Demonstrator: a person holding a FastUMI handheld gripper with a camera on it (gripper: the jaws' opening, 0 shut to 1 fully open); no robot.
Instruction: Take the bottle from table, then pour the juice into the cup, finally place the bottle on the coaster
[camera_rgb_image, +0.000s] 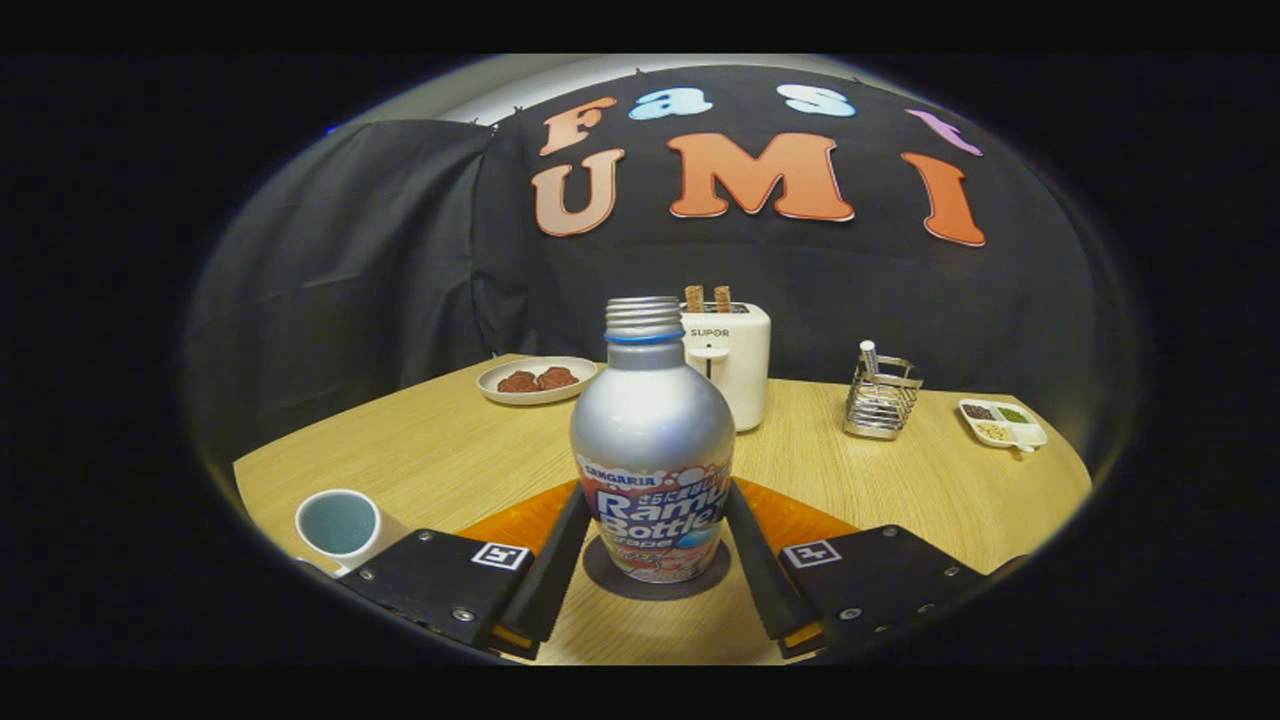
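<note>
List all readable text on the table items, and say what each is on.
"SUPOR": white box-shaped toaster.
"SANGARIA", "Ramu Bottle": silver aluminium bottle, held between the fingers of the tool; its smaller print is too blurred to read.
Square black-and-white markers on the tool: pattern only, no words.

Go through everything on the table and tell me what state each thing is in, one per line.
Bottle: upright, cap off, standing on the dark coaster.
Gripper: fingers against both sides of the bottle.
Cup: upright, open, beside the fingers.
Toaster: two slices sticking up.
Plate: holds brown pieces.
Wire caddy: upright, one utensil inside.
Divided dish: compartments filled.
</note>
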